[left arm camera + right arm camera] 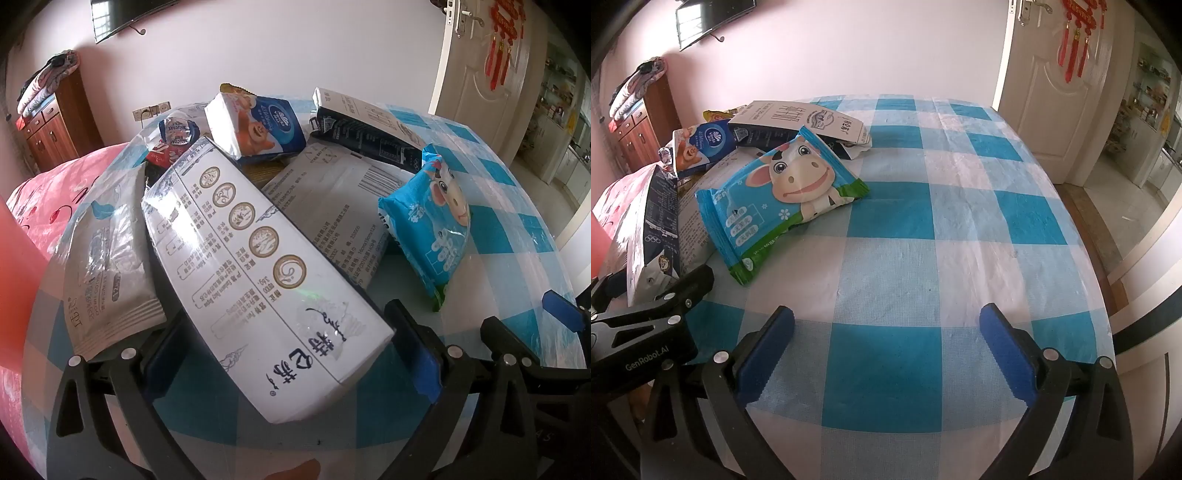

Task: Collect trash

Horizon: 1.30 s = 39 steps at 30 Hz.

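Observation:
My left gripper (pixel 284 332) is shut on a long white milk carton (pixel 251 258), held by its near end over the table; the carton's dark side (pixel 659 221) shows in the right wrist view. Around it lies a pile of trash: a blue cow-print wipes pack (pixel 428 221) (pixel 783 192), a white tissue pack (pixel 110 266), a blue-and-white tissue pack (pixel 255 122) (pixel 698 147), a dark-and-white carton (pixel 369 125) (pixel 798 118) and a flat white wrapper (pixel 332 195). My right gripper (pixel 886 347) is open and empty over the bare checked tablecloth (pixel 923 221), right of the pile.
The blue-and-white checked tablecloth (pixel 509 221) covers the table, whose right edge drops to the floor. A pink bedcover (pixel 48 192) lies to the left. A wooden cabinet (pixel 639 125) stands far left, a white door (pixel 1052 92) far right.

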{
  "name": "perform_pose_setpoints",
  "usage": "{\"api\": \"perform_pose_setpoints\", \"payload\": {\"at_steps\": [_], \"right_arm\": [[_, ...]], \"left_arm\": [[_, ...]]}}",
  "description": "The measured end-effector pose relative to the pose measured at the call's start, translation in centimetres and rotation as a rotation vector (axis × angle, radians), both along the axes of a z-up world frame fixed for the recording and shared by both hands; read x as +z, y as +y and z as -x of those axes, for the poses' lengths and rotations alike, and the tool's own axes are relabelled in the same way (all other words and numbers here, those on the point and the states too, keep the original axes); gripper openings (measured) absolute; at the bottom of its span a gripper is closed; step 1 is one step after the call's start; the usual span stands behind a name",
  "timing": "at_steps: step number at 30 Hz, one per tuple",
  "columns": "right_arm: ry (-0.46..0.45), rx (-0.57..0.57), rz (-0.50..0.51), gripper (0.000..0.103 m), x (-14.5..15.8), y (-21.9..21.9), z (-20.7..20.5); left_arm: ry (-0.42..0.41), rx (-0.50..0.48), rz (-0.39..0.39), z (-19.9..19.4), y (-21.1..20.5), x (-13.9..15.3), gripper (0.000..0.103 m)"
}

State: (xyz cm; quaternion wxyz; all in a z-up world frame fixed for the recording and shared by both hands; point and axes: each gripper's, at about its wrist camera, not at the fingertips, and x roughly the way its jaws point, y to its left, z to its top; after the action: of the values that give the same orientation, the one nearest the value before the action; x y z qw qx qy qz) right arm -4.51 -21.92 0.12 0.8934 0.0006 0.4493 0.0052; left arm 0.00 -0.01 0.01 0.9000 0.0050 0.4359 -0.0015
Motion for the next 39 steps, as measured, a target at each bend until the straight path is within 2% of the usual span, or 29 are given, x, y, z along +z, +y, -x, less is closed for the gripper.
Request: {"api": "perform_pose_setpoints", "payload": {"at_steps": [32, 39], "right_arm": [[0.004, 0.001, 0.001, 0.099, 0.0, 0.0, 0.0], [-0.002, 0.005, -0.024, 0.099, 0.2, 0.0, 1.5]], "left_arm": [[0.001, 0.025, -0.003, 0.3, -0.4, 0.2, 0.099], [-0.013, -0.014, 0.023, 1.5, 0.2, 0.2, 0.099]]}}
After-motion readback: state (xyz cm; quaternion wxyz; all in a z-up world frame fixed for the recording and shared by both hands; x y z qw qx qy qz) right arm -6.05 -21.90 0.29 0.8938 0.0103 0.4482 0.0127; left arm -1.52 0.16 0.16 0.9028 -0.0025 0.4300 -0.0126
